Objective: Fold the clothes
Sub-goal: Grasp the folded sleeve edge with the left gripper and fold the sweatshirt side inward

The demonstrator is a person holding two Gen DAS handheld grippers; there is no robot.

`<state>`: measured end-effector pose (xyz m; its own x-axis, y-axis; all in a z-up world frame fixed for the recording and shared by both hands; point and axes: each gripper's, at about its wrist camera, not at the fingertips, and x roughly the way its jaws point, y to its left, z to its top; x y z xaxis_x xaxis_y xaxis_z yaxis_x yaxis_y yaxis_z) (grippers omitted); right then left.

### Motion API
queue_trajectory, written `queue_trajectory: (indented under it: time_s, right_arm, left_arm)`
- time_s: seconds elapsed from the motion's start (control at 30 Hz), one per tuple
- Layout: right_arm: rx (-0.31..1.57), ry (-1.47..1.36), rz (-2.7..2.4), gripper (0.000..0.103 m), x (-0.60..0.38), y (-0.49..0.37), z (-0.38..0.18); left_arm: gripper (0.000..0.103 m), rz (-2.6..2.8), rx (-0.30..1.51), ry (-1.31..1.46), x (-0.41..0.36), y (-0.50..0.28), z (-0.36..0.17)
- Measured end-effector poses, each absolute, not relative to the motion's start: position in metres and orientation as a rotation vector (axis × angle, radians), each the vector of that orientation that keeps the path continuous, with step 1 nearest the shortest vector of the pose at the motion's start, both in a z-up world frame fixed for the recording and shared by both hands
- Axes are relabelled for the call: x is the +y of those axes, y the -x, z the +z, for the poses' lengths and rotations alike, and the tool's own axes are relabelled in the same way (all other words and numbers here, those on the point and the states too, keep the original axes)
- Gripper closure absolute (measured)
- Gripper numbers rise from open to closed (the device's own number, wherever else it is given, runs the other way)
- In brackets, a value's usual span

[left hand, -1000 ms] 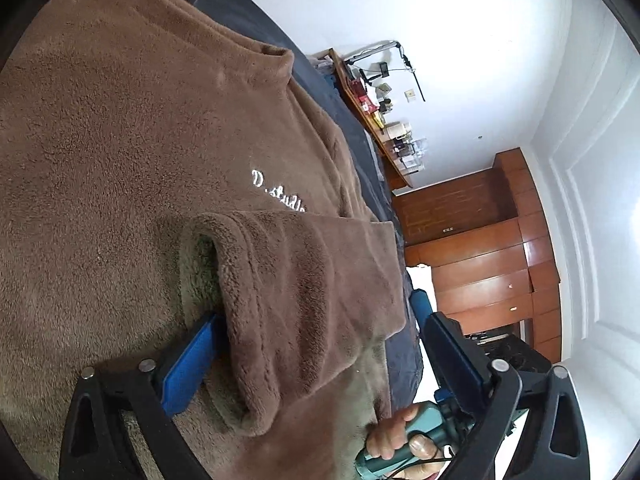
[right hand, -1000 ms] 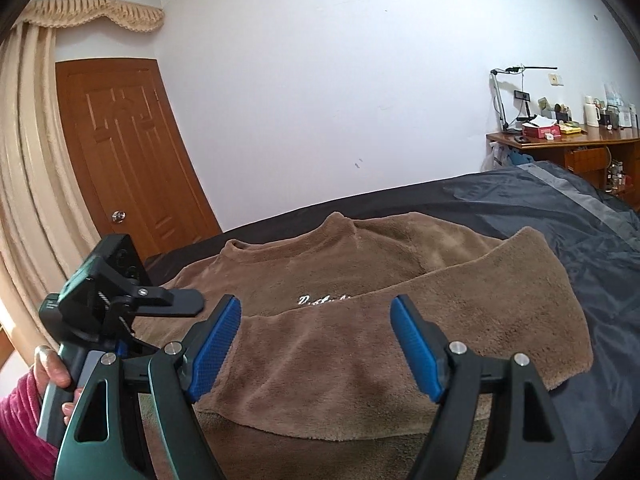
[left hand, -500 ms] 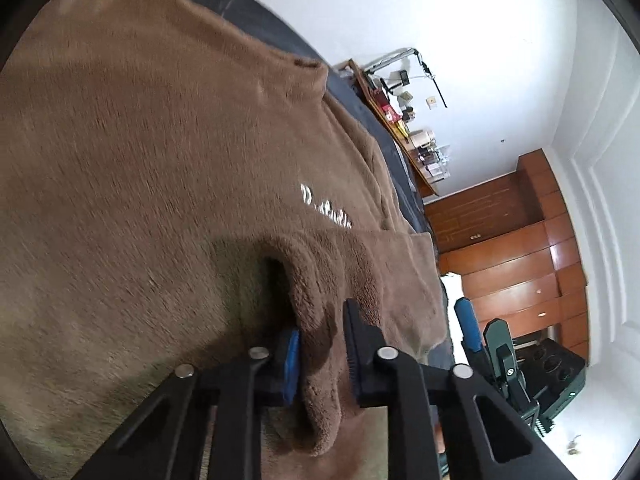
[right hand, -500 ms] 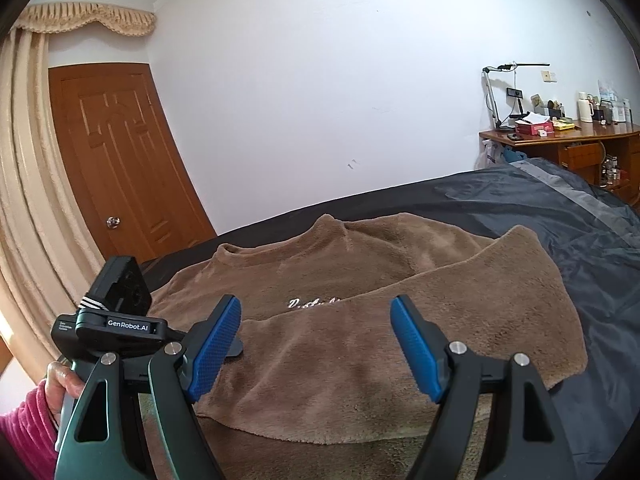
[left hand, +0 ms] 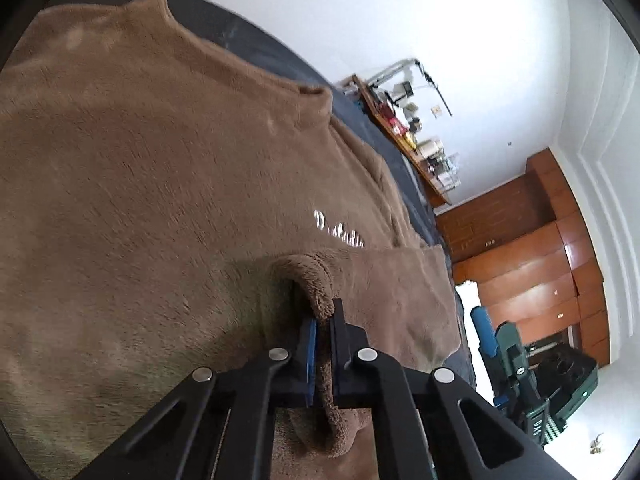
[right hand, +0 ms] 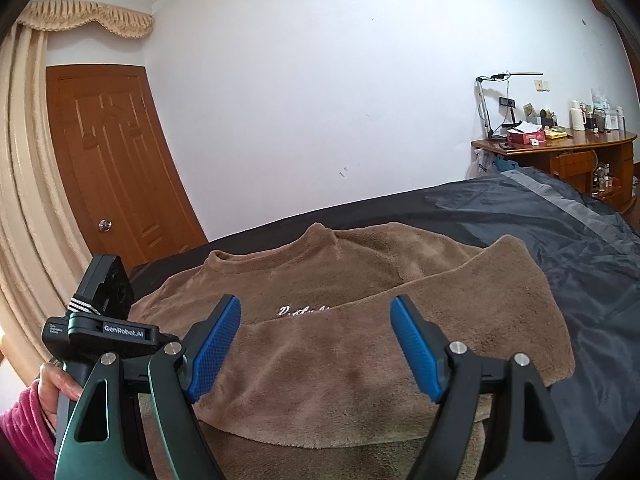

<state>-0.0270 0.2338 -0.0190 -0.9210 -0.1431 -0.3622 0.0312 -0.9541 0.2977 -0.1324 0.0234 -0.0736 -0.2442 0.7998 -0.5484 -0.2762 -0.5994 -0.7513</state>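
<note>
Left gripper — clamped on sweater sleeve; right gripper — open, empty

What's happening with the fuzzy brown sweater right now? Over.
Left gripper shut on sleeve cuff. Right gripper open, above folded sleeve. Brown sweater flat on bed.

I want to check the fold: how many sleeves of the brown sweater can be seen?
1: a sleeve folded across the sweater chest, pinched by the left gripper. The other may be hidden.
</note>
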Motion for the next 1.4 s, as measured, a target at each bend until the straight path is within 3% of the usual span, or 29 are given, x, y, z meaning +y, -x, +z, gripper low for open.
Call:
queue_trajectory:
  time_s: [0.2, 0.43, 0.8, 1.4]
  right_arm:
    - [-0.429, -0.576, -2.975, 0.022, 0.234, 0.024, -0.018]
    - [-0.431, -0.572, -2.976, 0.022, 0.235, 0.024, -0.018]
    - [-0.438, -0.59, -2.965, 0.021, 0.236, 0.027, -0.018]
    - [-0.627, -0.642, -3.079, 0.021, 0.271, 0.024, -0.025]
  left_arm:
    - [0.098, 2.007, -0.663, 1.124, 0.002, 0.124, -0.024]
    - [0.098, 2.237, -0.526, 1.019, -0.038, 0.117, 0.027]
    - [0.098, 2.429, -0.516, 1.159, -0.104, 0.122, -0.011]
    - [0.096, 2.588, -0.411, 1.248, -0.094, 0.139, -0.041]
